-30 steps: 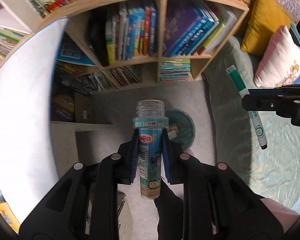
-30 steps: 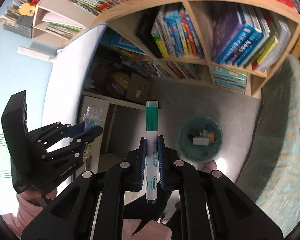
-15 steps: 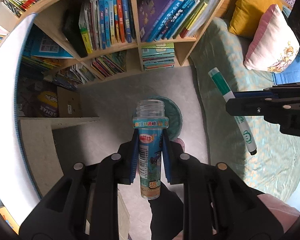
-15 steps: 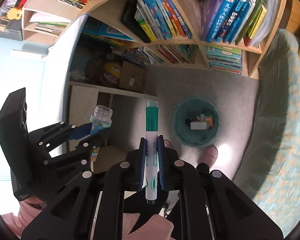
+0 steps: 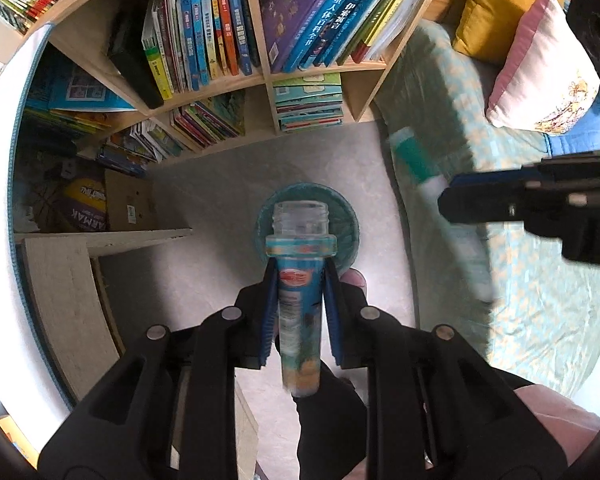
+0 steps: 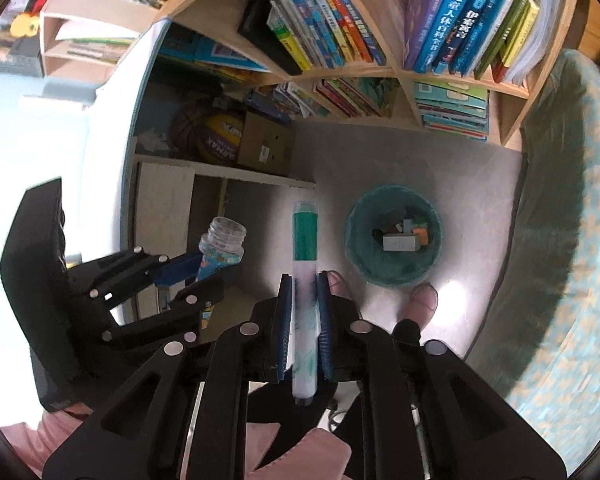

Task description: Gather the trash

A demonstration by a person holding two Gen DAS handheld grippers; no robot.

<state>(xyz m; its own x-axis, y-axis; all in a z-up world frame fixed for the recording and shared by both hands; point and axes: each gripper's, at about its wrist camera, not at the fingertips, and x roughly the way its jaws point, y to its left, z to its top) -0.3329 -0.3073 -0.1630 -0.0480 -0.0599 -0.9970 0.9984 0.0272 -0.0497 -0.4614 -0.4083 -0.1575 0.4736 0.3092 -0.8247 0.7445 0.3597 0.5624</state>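
1. The left gripper (image 5: 300, 280) points straight down, its fingers opening with the clear plastic bottle with a blue printed label (image 5: 300, 312) between the blue pads, right above the round teal trash bin (image 5: 346, 216) on the grey floor (image 5: 204, 208)
2. The right gripper (image 6: 305, 316) has its fingers easing apart around the white marker with a green cap (image 6: 305, 280), left of the bin
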